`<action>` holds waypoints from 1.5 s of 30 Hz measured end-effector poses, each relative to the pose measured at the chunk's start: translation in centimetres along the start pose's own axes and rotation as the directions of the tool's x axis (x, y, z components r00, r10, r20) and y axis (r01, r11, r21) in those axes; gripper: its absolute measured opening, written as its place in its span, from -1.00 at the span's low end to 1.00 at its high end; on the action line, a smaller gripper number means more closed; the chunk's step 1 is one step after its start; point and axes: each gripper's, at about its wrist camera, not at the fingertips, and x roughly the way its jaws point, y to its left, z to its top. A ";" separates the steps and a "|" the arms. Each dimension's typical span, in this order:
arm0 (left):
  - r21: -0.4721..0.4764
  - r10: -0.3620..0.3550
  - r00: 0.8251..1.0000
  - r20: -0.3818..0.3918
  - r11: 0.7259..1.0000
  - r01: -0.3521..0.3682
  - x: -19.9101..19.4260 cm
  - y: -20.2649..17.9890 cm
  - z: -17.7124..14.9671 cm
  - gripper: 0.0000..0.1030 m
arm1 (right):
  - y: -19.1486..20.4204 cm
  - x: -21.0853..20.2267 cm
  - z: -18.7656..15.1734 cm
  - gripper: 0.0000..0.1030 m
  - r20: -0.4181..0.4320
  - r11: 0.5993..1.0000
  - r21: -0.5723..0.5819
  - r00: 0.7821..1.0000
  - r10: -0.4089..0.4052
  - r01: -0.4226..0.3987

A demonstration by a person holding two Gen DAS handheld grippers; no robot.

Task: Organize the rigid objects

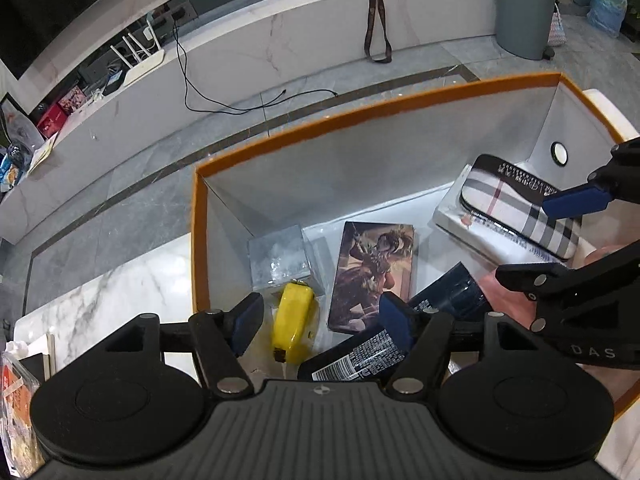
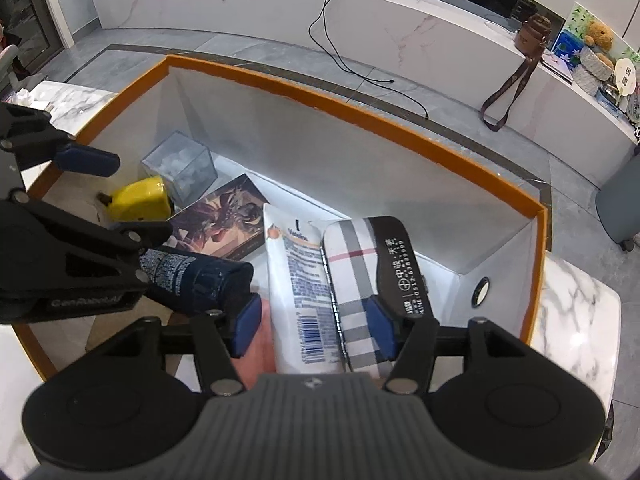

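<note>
An orange-rimmed white box (image 1: 360,116) (image 2: 360,116) holds a clear cube (image 1: 280,254) (image 2: 182,168), a yellow case (image 1: 294,326) (image 2: 138,200), an illustrated flat box (image 1: 374,272) (image 2: 224,220), a dark tube (image 1: 368,356) (image 2: 196,276), a white tube (image 2: 298,292) and a plaid case (image 1: 516,208) (image 2: 362,292). My left gripper (image 1: 322,326) is open above the yellow case and dark tube. My right gripper (image 2: 314,328) is open, its fingers either side of the white tube and plaid case; it also shows in the left wrist view (image 1: 560,236).
The box stands on a white marble table (image 1: 120,292) (image 2: 576,320). Beyond lie a grey tiled floor with a black cable (image 1: 240,104), a marble ledge with a brown strap (image 1: 378,20) and a grey bin (image 1: 524,12). Packets (image 1: 16,400) lie at the table's left.
</note>
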 end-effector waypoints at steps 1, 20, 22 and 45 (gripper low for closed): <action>-0.001 -0.001 1.000 0.000 1.000 0.001 -0.1 0.0 0.0 0.51 | 0.0 -0.1 0.0 0.13 0.002 1.000 0.002 1.000 0.000 0.000; 0.002 0.016 0.999 0.052 1.000 -0.016 -6.5 -0.3 0.8 0.59 | 0.1 -7.2 0.1 0.19 0.062 0.999 -0.022 0.997 -0.043 0.044; -0.007 0.010 0.998 0.067 1.000 -0.009 -7.6 -0.2 0.8 0.65 | 0.1 -8.5 0.0 0.22 0.074 0.998 -0.023 0.996 -0.051 0.053; -0.108 0.021 0.953 0.303 0.994 0.013 -22.4 0.6 -2.5 0.92 | 2.3 -25.0 -2.8 0.58 0.241 0.990 -0.023 0.962 -0.127 0.136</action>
